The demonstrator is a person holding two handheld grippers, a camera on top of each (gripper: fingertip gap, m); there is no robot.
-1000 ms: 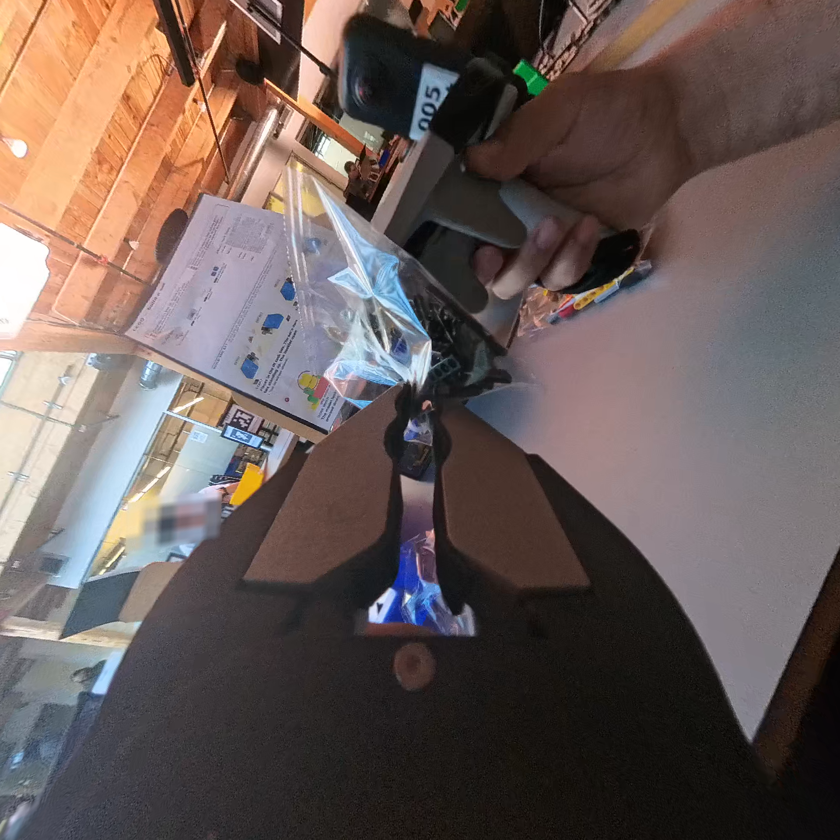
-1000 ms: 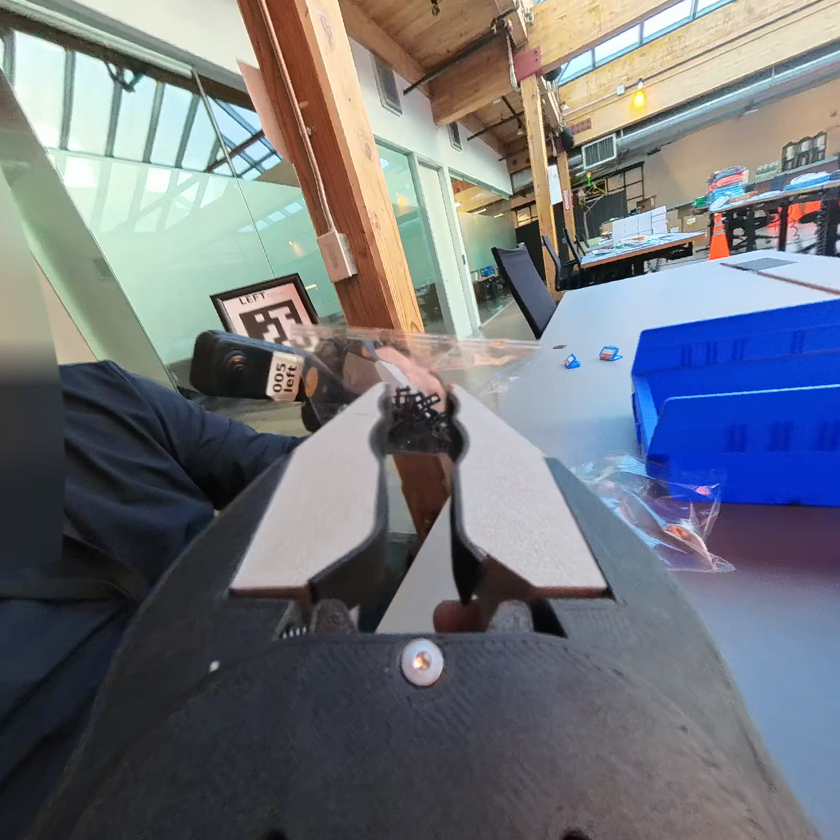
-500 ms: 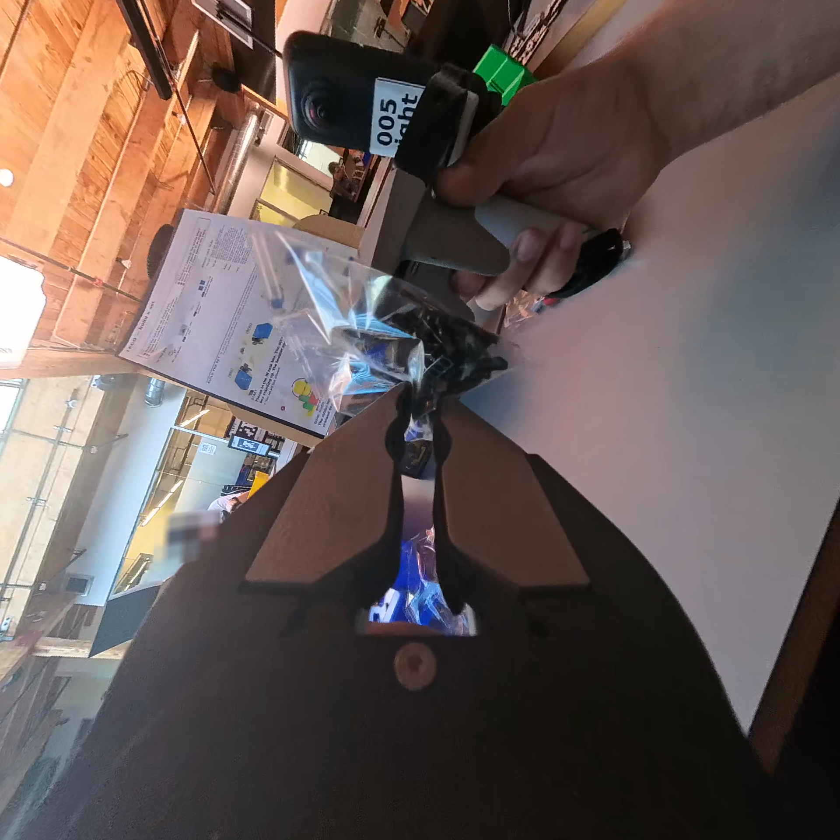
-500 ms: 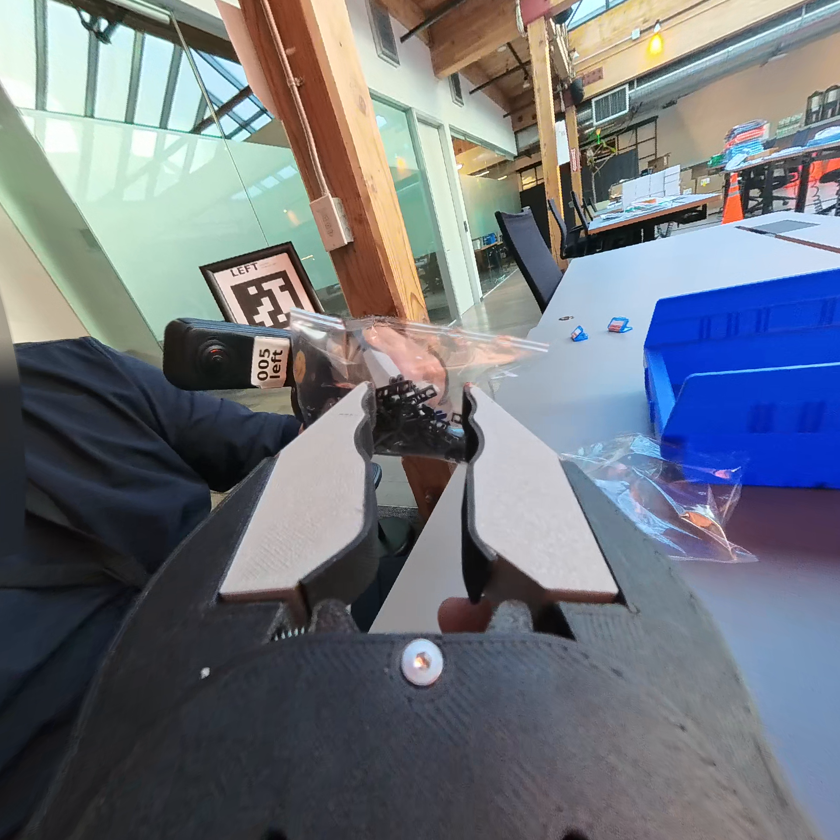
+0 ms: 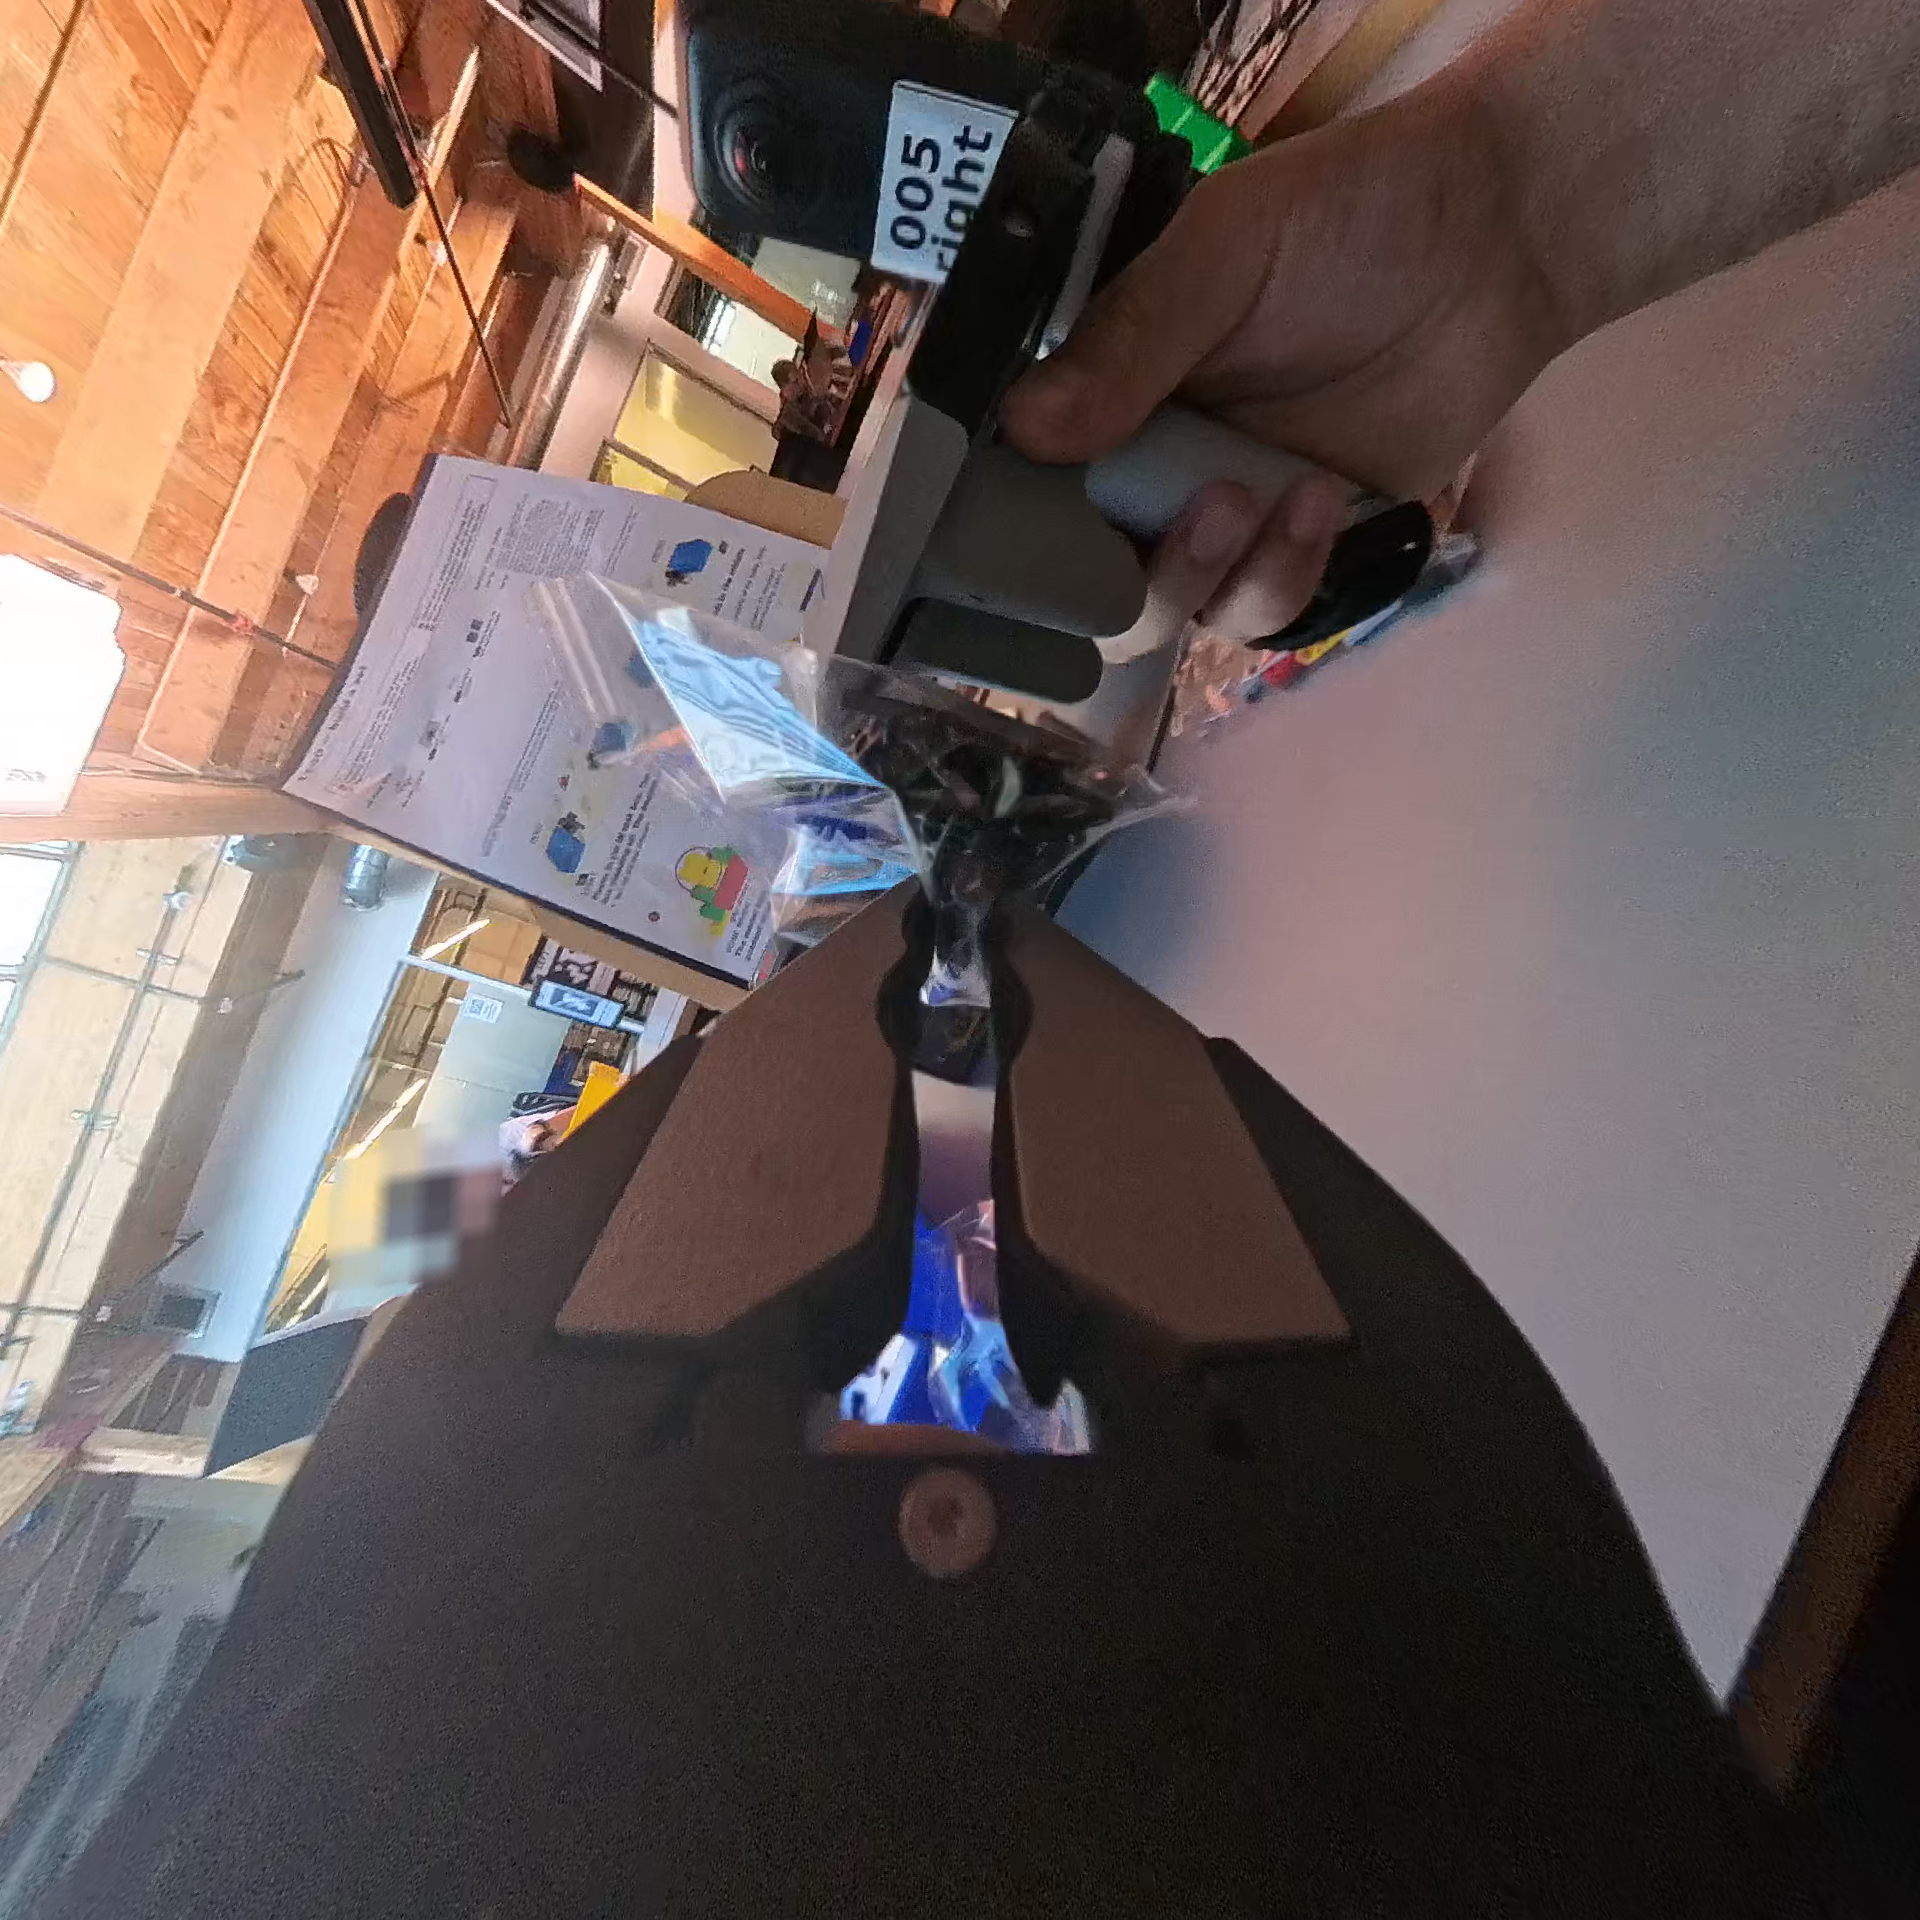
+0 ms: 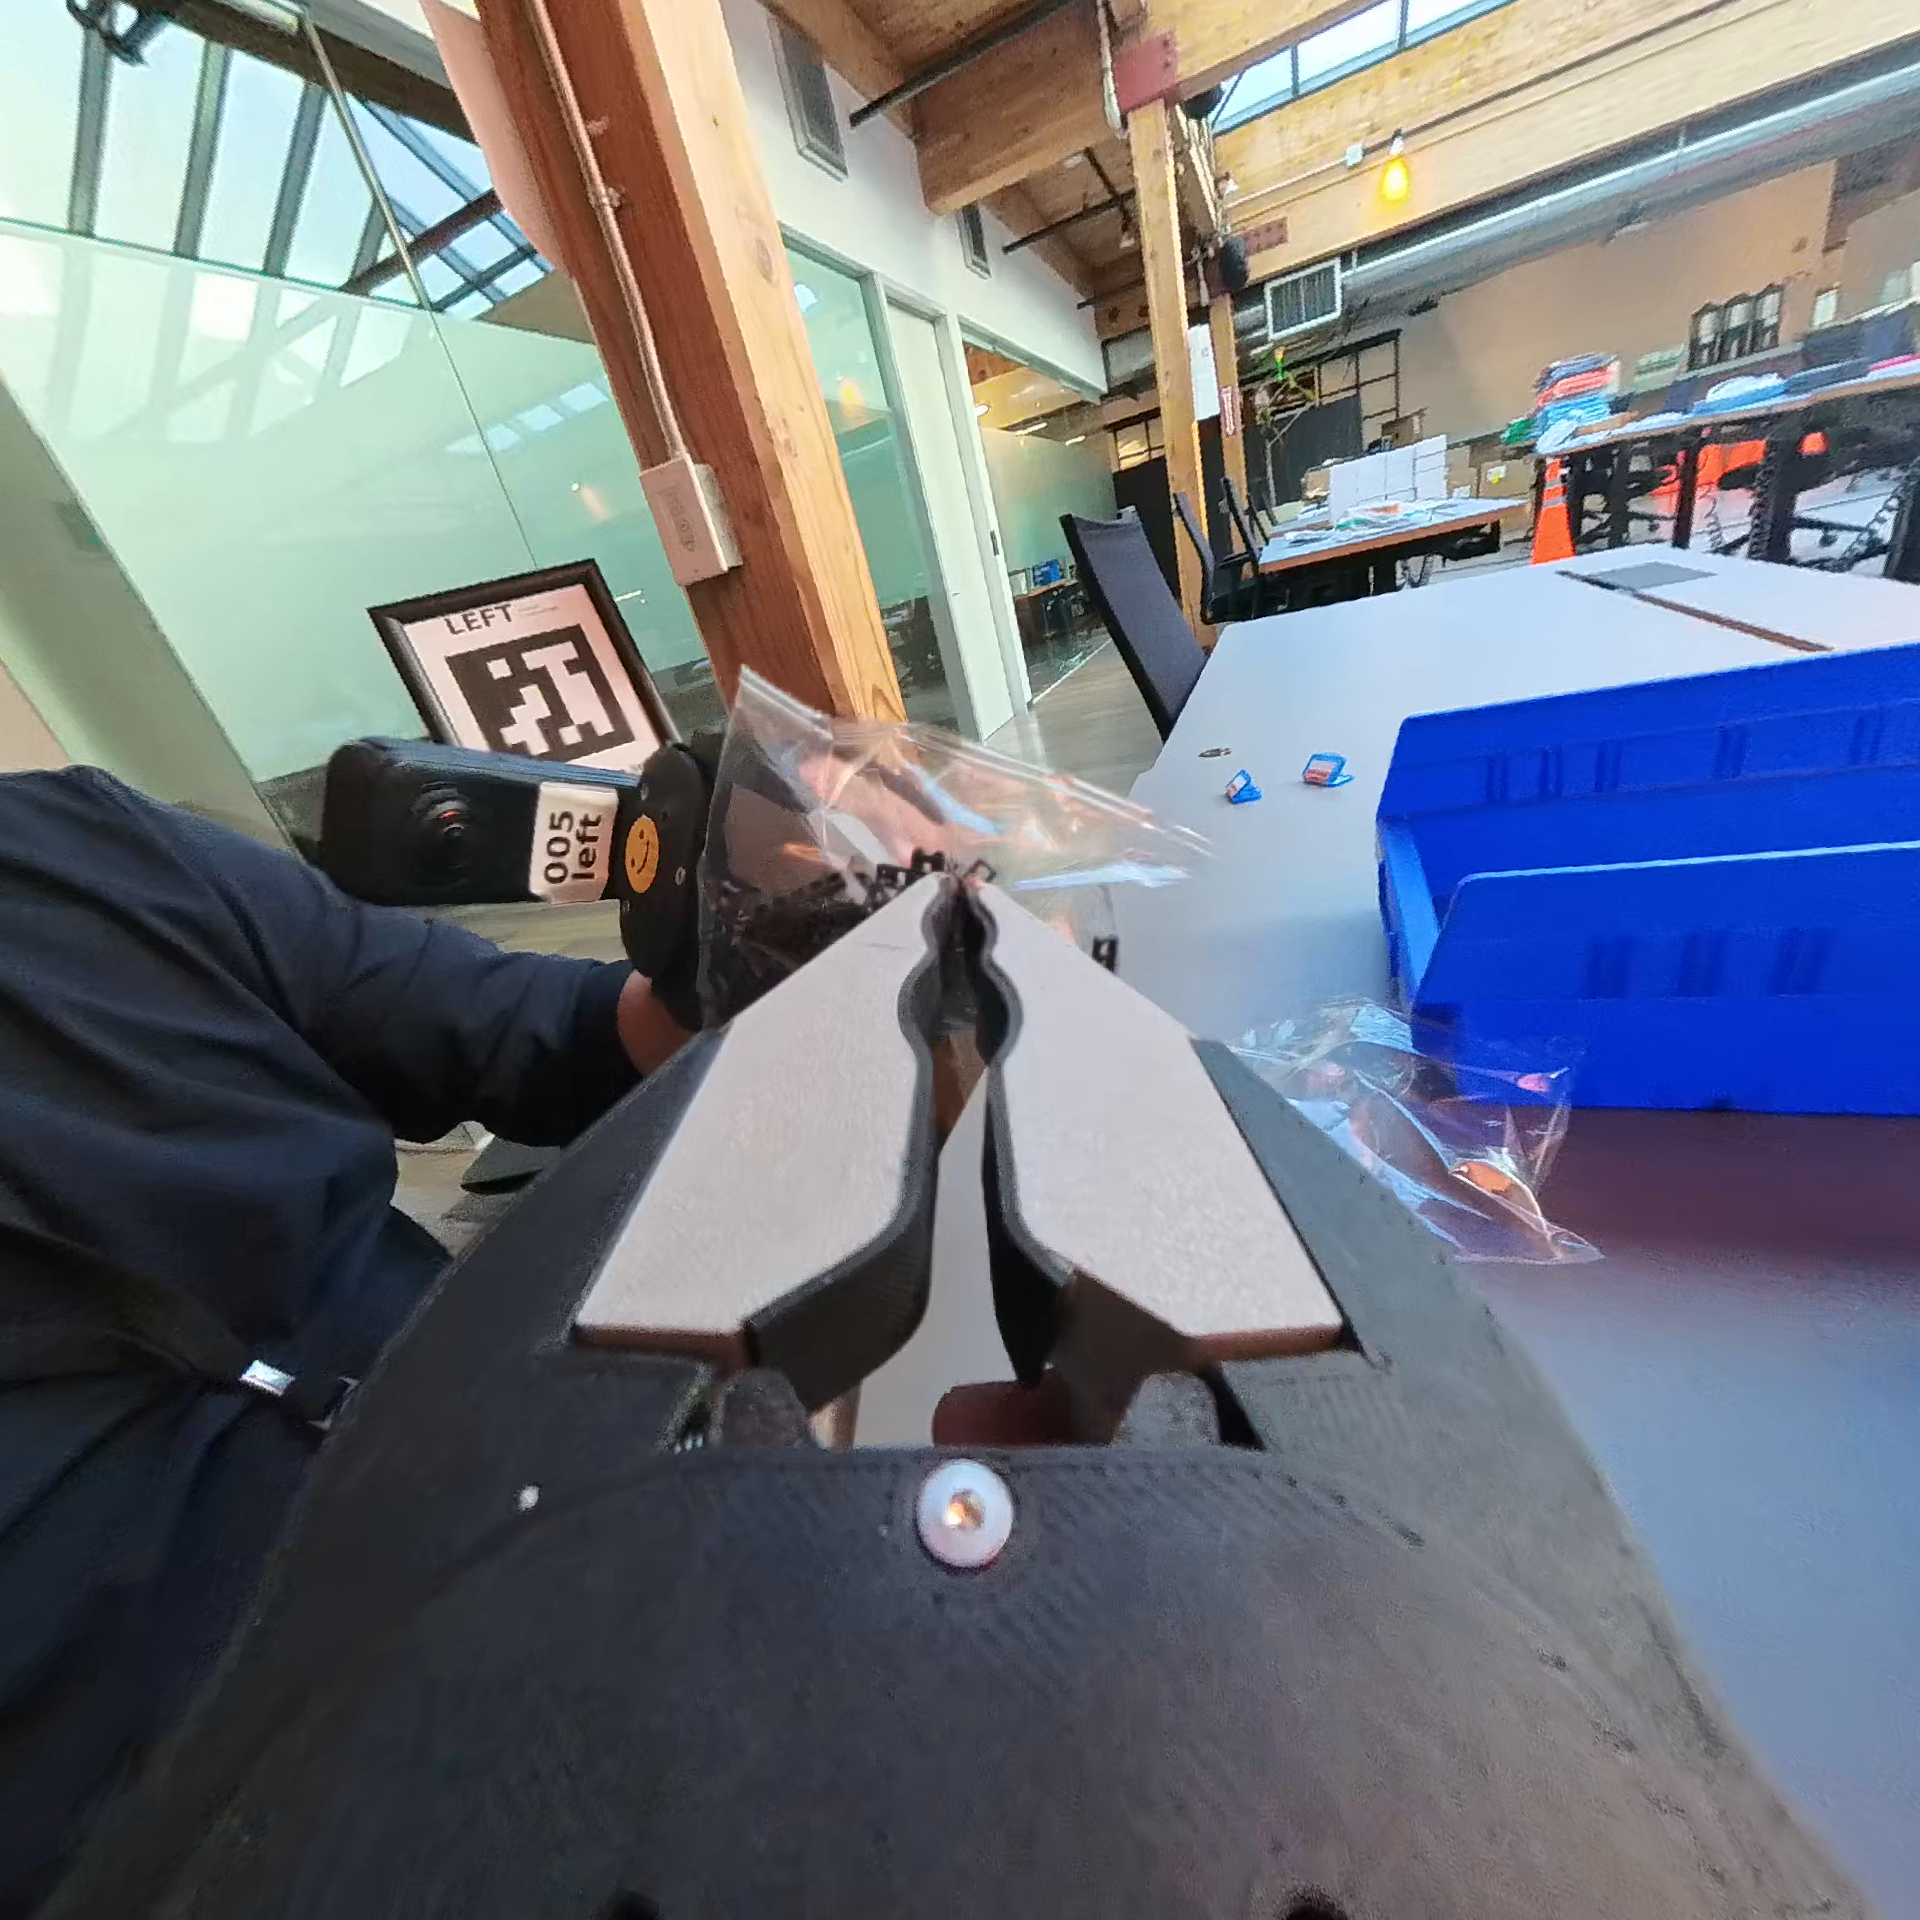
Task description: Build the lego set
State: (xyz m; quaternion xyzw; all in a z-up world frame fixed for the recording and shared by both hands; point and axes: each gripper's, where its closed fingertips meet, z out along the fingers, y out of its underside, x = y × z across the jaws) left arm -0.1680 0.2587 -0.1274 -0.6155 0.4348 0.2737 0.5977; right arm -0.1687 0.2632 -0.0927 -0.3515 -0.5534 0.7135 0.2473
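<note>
Grippers left [image 5: 954, 928] and right [image 6: 961, 896] pinch one bag [image 6: 894, 831].

The right hand-held gripper [image 6: 961, 894], spread half a second ago, has pinched shut on the clear bag [image 6: 831, 831].

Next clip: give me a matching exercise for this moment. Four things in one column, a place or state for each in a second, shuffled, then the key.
Things
1. clear bag
2. blue bin
3. instruction sheet
4. second bag

Places or states
A. propped upright behind the bag in the left wrist view
B. lying on the table in front of the bin
C. pinched between both grippers, black pieces inside
D. standing on the table at the right of the right wrist view

Pairs: 1-C, 2-D, 3-A, 4-B

The left gripper and right gripper are both shut on the clear bag.
</note>
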